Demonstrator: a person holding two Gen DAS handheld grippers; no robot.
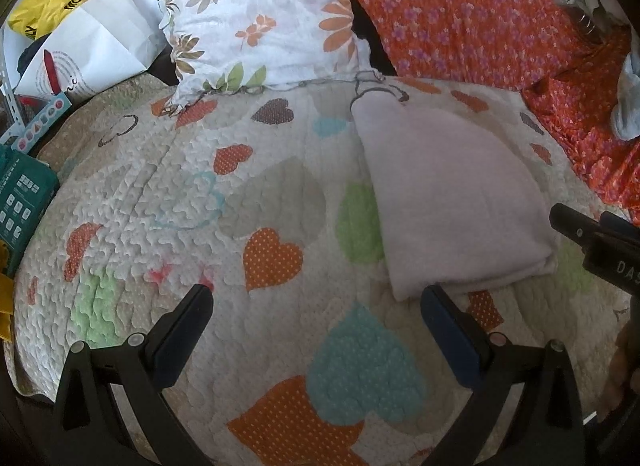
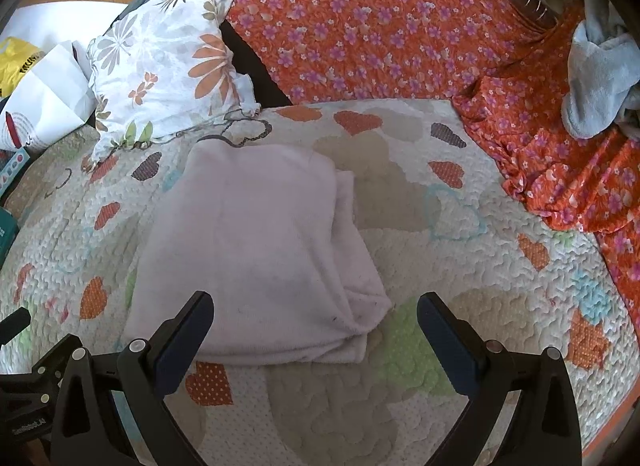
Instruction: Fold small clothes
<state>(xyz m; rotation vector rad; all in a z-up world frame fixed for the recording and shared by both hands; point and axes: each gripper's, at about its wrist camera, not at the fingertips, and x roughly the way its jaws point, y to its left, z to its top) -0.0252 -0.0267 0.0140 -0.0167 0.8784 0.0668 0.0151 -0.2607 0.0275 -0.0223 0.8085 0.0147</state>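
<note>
A pale pink garment (image 1: 452,201) (image 2: 260,250) lies folded into a flat packet on the heart-patterned quilt (image 1: 240,185) (image 2: 460,266). My left gripper (image 1: 318,302) hovers open over the quilt, its right finger just below the garment's near-left corner, nothing between the fingers. My right gripper (image 2: 316,314) is open too, hanging just in front of the garment's near edge, its left finger over the near-left corner. In the left wrist view the right gripper's black body (image 1: 600,246) shows at the right edge.
A white floral pillow (image 1: 260,21) (image 2: 168,69) and an orange flowered cloth (image 1: 480,13) (image 2: 380,25) lie behind the garment. A pale blue garment (image 2: 600,77) sits on the orange cloth at far right. Paper bags (image 1: 88,45) and a green box (image 1: 20,197) border the left side.
</note>
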